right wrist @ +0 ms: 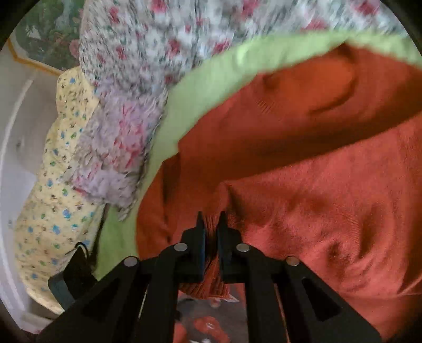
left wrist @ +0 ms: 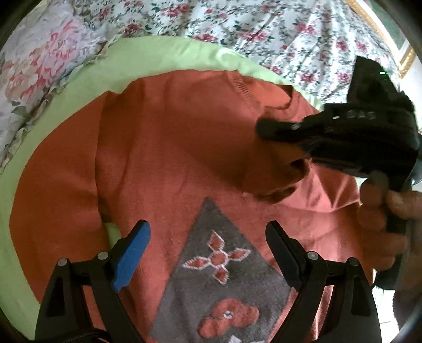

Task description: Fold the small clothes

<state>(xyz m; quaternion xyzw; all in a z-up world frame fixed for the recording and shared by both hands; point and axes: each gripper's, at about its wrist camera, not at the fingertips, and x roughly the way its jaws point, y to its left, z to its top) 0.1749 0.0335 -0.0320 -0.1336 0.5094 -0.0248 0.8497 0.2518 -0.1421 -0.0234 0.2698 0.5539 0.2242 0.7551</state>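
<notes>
An orange-red knitted sweater (left wrist: 163,147) with a grey diamond patch (left wrist: 219,266) lies on a light green sheet (left wrist: 168,55). My left gripper (left wrist: 208,237) is open and empty above the patch. My right gripper (right wrist: 211,224) is shut on a ribbed edge of the sweater (right wrist: 316,211) and lifts that part over the body. In the left wrist view the right gripper (left wrist: 266,129) shows at the right, held by a hand, with sweater cloth hanging from it.
Floral bedding (left wrist: 263,23) lies beyond the green sheet. A ruffled floral pillow (left wrist: 39,66) is at the left. A yellow patterned cushion (right wrist: 58,184) and a gold picture frame (right wrist: 31,60) show at the left in the right wrist view.
</notes>
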